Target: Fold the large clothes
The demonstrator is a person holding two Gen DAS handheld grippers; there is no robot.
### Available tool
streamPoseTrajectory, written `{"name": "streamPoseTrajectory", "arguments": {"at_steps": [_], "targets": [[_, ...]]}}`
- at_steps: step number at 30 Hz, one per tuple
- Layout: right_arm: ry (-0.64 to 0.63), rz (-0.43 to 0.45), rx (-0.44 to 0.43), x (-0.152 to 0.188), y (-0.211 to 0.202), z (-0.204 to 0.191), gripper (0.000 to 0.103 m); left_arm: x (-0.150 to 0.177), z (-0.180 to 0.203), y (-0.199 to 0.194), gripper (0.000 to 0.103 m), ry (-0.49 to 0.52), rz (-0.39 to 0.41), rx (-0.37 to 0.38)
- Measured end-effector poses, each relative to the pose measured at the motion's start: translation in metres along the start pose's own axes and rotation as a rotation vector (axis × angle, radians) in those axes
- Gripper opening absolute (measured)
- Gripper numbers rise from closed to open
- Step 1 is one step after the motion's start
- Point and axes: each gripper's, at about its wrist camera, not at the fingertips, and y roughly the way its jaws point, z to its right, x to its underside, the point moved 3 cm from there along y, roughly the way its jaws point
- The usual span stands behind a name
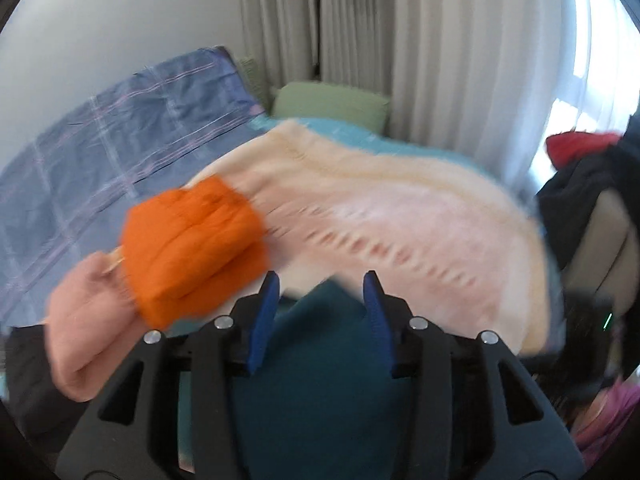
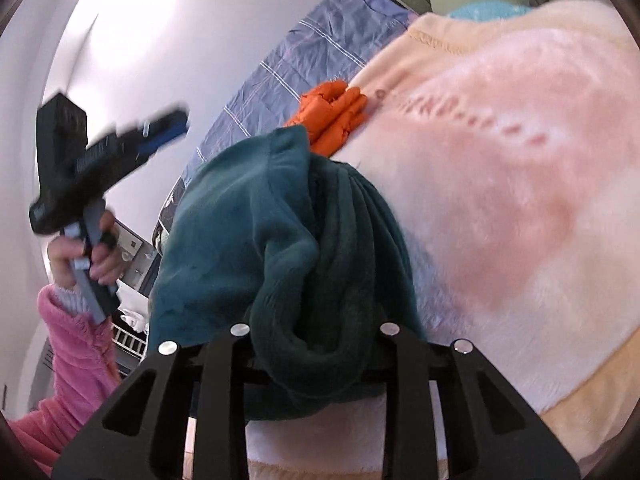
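Right tongs (image 2: 316, 344) are buried in a bunched fold of the dark teal fleece garment (image 2: 256, 232); cloth fills the gap and hides the fingertips, so they look clamped on it, though the pads themselves cannot be seen. Left tongs (image 1: 320, 300) stand partly open with their blue fingers (image 1: 264, 320) apart and nothing pinched; teal cloth lies below and between them without being gripped. In the right wrist view the left tongs are lifted clear of the garment, carried by a hand (image 2: 100, 256) in a pink fleece sleeve (image 2: 76, 344).

That teal garment is the piece in hand. It sits as a crumpled heap at the near edge of the pink-and-cream fleece blanket (image 2: 500, 184), gathered into ridges, not laid flat. No clean fold line shows, so I judge the folding of this piece barely begun: it needs spreading out and smoothing before any fold can be made.

Beyond the teal garment, on the same blanket, rests a compact orange puffy bundle (image 1: 192, 240), which looks already folded. Beside the bundle lies a rolled peach-pink piece (image 1: 84, 320), blurred. Further from the teal garment are a blue checked duvet (image 1: 120, 140), a green pillow (image 1: 332, 106) and pale curtains (image 1: 440, 52).
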Motion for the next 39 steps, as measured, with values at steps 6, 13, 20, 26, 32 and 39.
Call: {"name": "streamPoseTrajectory", "arguments": {"at_steps": [6, 13, 20, 26, 32, 39], "targets": [[-0.001, -0.046, 0.047, 0.008, 0.019, 0.013, 0.033, 0.059, -0.012, 0.057, 0.044, 0.063, -0.148, -0.060], [0.004, -0.046, 0.086, -0.001, 0.035, 0.017, 0.041, 0.054, -0.022, 0.127, 0.047, 0.078, -0.282, -0.073], [0.010, -0.097, 0.044, -0.001, 0.030, 0.024, 0.051, 0.059, -0.018, 0.117, 0.047, 0.085, -0.241, -0.100], [0.011, -0.090, 0.085, -0.001, 0.032, 0.018, 0.052, 0.051, -0.014, 0.091, 0.056, 0.098, -0.151, -0.206], [-0.011, -0.065, 0.103, 0.003, 0.033, 0.015, 0.053, 0.075, 0.002, -0.034, 0.087, 0.021, 0.128, -0.205], [-0.010, -0.054, 0.101, 0.005, 0.031, 0.014, 0.054, 0.192, 0.054, -0.106, 0.091, 0.058, 0.036, -0.143]]}}
